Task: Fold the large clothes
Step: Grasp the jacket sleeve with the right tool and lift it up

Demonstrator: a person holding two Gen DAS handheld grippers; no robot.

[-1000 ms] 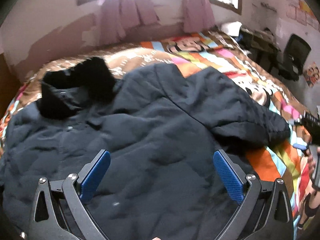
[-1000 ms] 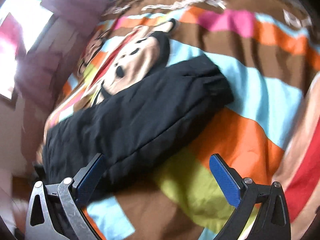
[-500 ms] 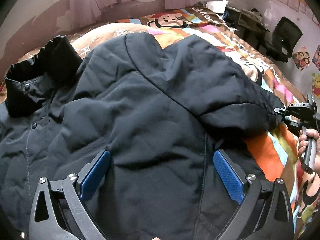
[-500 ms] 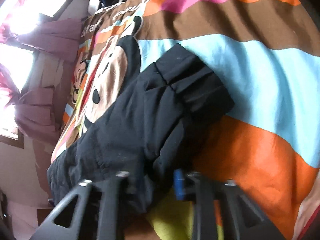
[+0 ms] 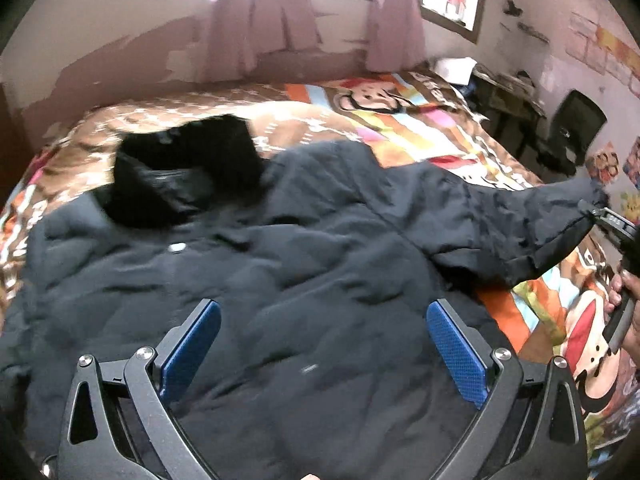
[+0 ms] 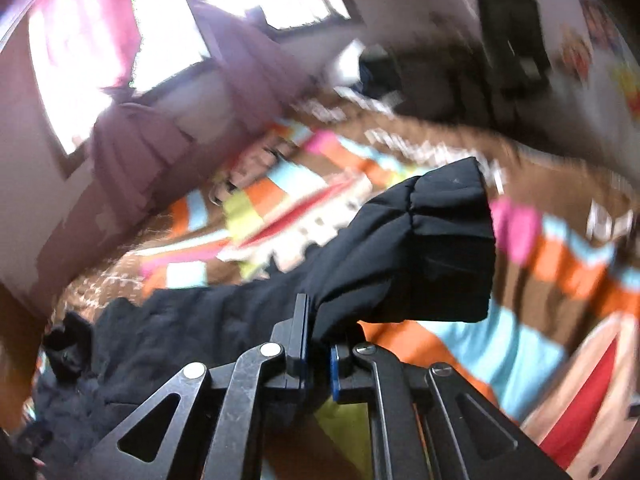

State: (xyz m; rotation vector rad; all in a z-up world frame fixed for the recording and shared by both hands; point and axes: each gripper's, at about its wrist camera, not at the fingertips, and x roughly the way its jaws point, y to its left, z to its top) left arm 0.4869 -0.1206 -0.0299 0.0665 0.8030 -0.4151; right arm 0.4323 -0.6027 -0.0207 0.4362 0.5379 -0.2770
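Note:
A large dark padded jacket [image 5: 280, 288] lies spread on the bed, its black collar [image 5: 184, 176] at the upper left. My left gripper [image 5: 320, 344] hovers over the jacket's body, open, with nothing between its blue pads. One sleeve [image 5: 512, 216] stretches to the right, lifted off the bed. My right gripper [image 6: 318, 344] is shut on that sleeve [image 6: 420, 248] just behind the cuff, and the cuff sticks up past the jaws. In the left wrist view the right gripper [image 5: 600, 214] shows at the right edge, held by a hand [image 5: 624, 292].
The bed carries a bright striped cartoon-monkey cover [image 5: 400, 120]. Behind it are a window with mauve curtains [image 5: 260, 28]. A cluttered desk [image 5: 508, 88] and a black chair [image 5: 576, 120] stand at the far right.
My right gripper closed on the sleeve near the cuff and raised it off the bed. The left gripper dipped toward the jacket, then drew back up, open throughout.

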